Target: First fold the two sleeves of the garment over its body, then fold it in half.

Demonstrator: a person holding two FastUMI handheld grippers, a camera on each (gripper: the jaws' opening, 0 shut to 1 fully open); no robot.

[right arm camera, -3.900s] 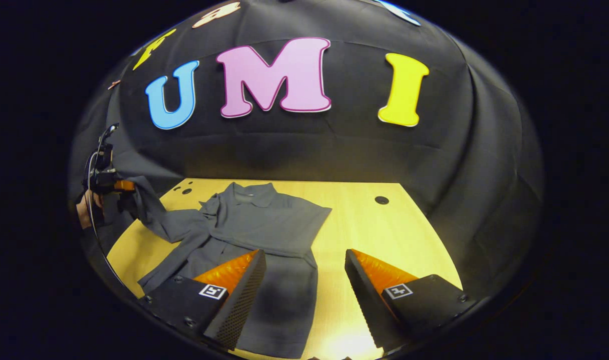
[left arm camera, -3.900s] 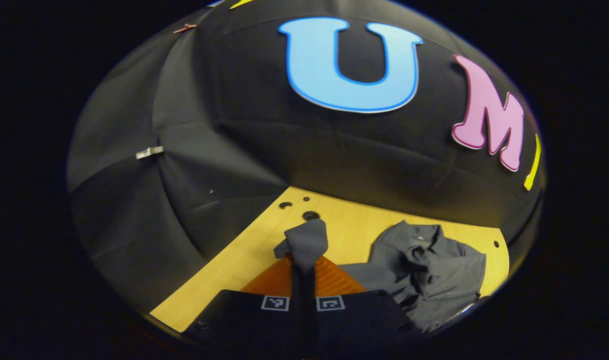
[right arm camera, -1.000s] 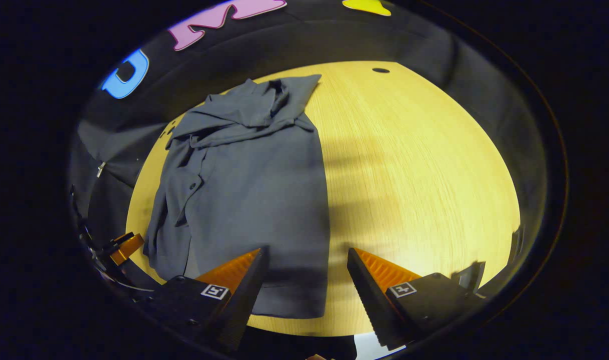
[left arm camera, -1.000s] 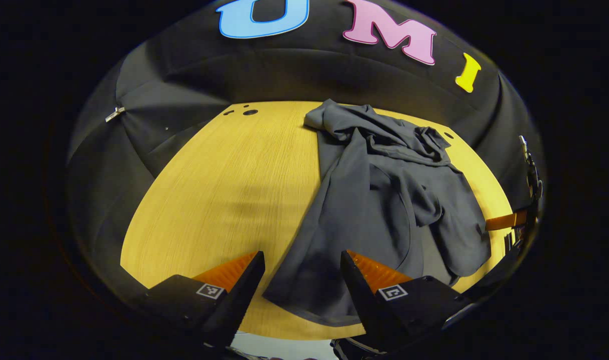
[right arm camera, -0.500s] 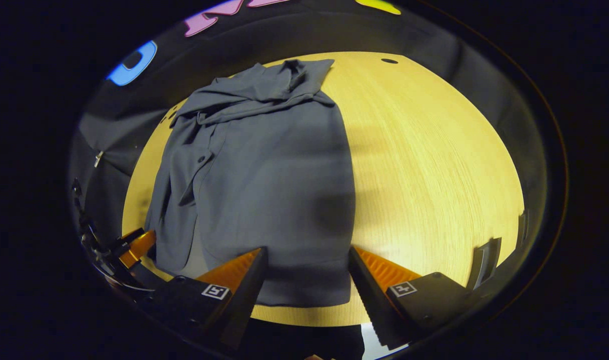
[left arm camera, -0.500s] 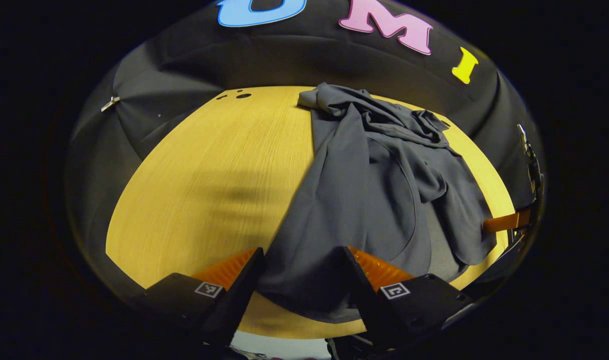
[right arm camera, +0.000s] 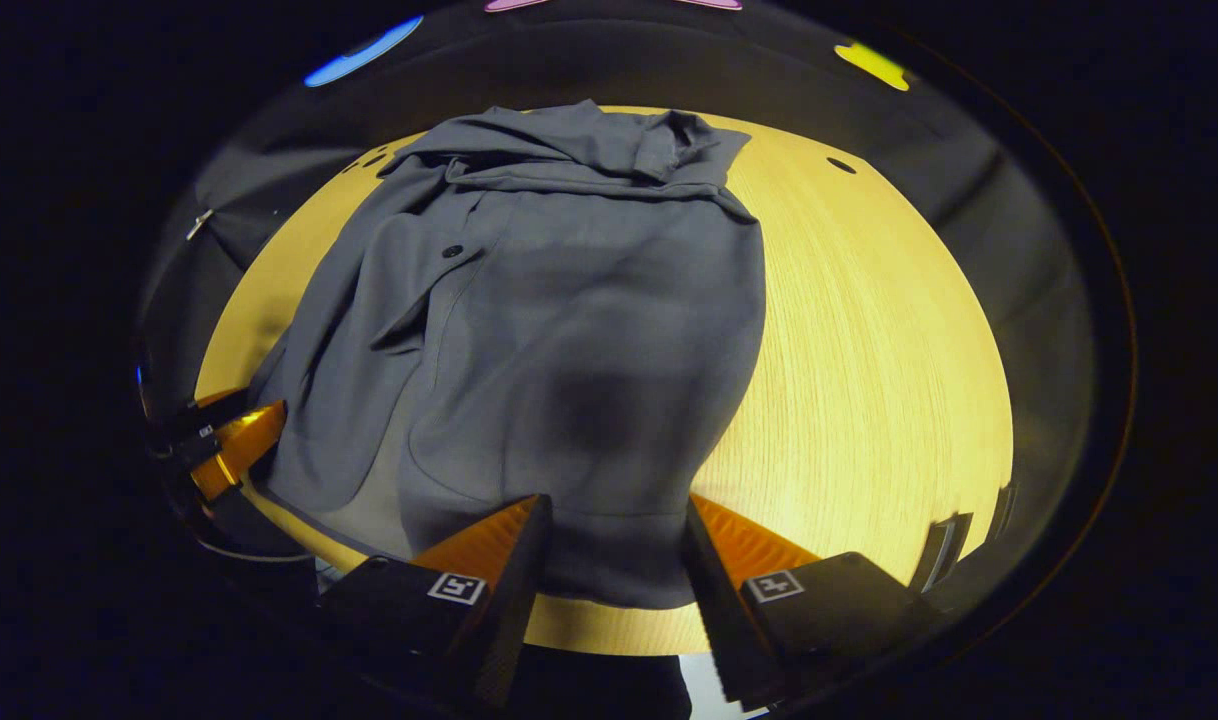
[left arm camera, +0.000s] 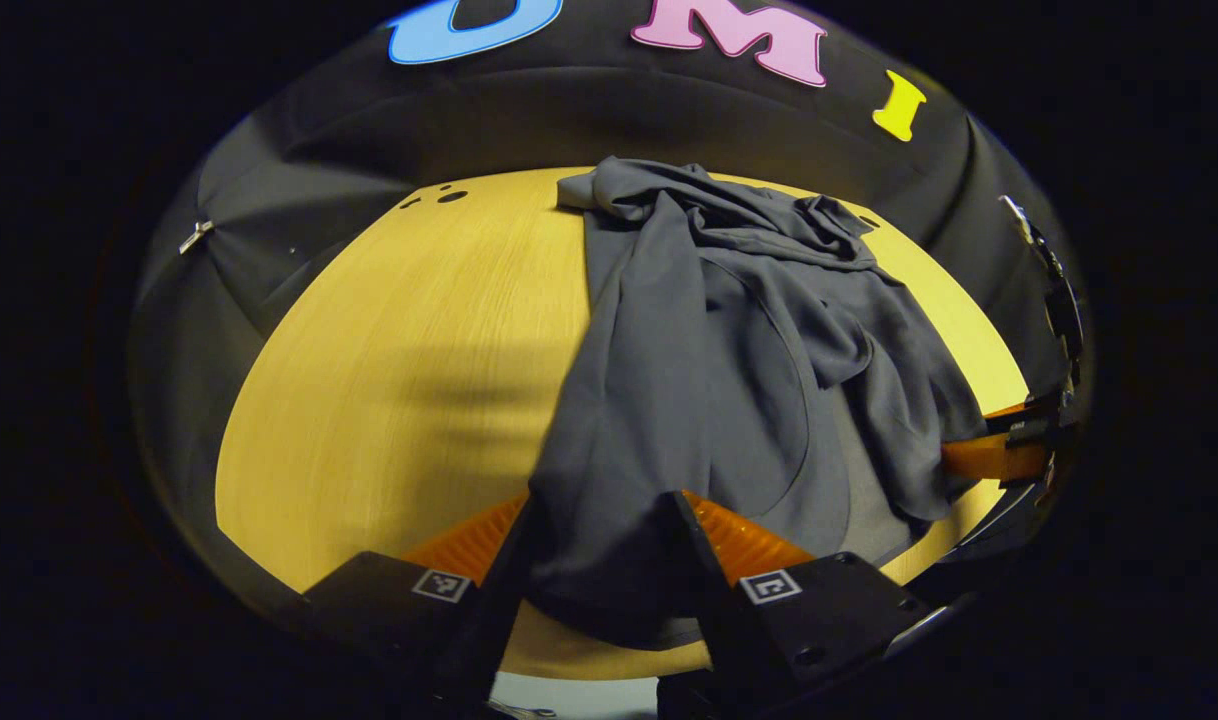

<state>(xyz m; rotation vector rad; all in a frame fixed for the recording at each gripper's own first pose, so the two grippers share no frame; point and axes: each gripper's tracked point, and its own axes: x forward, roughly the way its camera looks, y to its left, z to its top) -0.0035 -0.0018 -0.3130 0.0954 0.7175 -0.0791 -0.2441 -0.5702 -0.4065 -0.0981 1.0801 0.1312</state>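
Observation:
A dark grey shirt (left arm camera: 709,350) lies lengthwise on the yellow wooden table (left arm camera: 399,340), its collar at the far end and both sleeves bunched over its body. My left gripper (left arm camera: 597,540) stands open at the near table edge, the shirt's left hem corner lying between its fingers. In the right gripper view, the shirt (right arm camera: 569,300) spreads away from me. My right gripper (right arm camera: 614,535) is open as well, with the right part of the hem between its fingers. Each gripper appears in the other's view: the right gripper (left arm camera: 999,455) and the left gripper (right arm camera: 231,440).
The table (right arm camera: 869,350) has bare wood on both sides of the shirt. Small round holes (left arm camera: 452,197) sit near its far corners. The black cloth wall rises behind the table, with a metal clip (left arm camera: 195,238) on it.
The left gripper let go of the sleeve it held up earlier. Both grippers dropped to the near table edge and moved forward over the hem, and their fingers have drawn slightly closer together.

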